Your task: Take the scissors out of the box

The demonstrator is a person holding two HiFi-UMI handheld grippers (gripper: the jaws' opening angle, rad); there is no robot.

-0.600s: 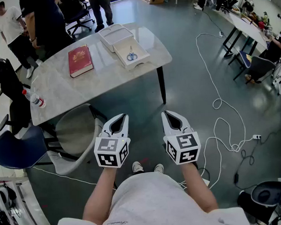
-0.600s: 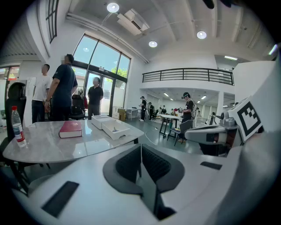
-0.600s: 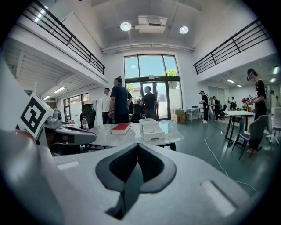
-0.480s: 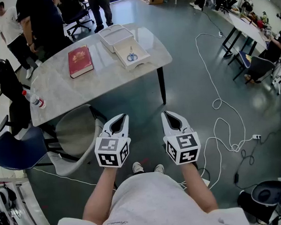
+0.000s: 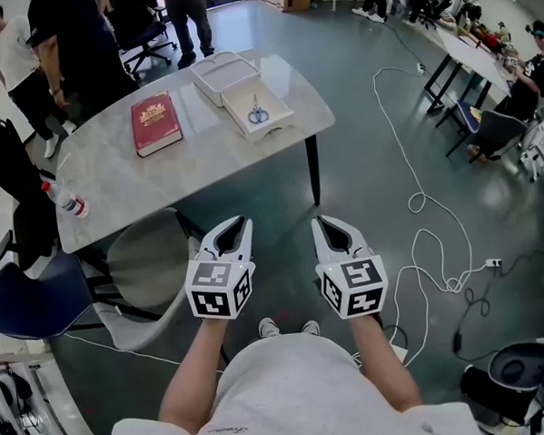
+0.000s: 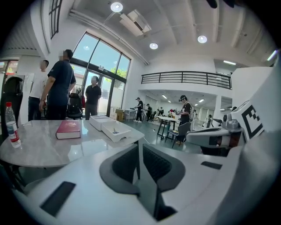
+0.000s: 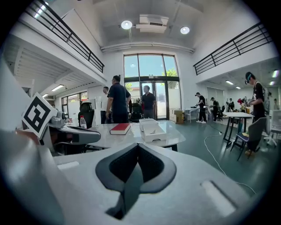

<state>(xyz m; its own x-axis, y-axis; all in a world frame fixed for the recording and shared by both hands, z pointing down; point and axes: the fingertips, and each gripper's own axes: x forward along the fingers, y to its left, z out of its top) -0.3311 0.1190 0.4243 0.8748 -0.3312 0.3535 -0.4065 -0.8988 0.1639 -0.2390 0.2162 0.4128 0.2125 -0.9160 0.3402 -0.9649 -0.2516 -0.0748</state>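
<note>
The blue-handled scissors (image 5: 257, 114) lie inside an open white box (image 5: 269, 125) near the far right end of the grey table (image 5: 115, 179). A second white box part (image 5: 224, 75) stands just behind it. Both grippers hover over the floor, well short of the table. My left gripper (image 5: 239, 224) is shut with nothing in it, and so is my right gripper (image 5: 321, 221). In the left gripper view the box (image 6: 115, 131) shows beyond the closed left gripper (image 6: 139, 146). The right gripper view has the box (image 7: 152, 130) straight ahead of the right gripper (image 7: 138, 148).
A red book (image 5: 155, 121) lies mid-table and a water bottle (image 5: 66, 200) at its left end. A grey chair (image 5: 147, 255) and a blue chair (image 5: 26, 293) stand at the near side. White cables (image 5: 426, 204) trail on the floor at right. People stand behind the table.
Both grippers hold their place and stay shut. The table sits slightly lower in the head view, and the people behind it have shifted a little.
</note>
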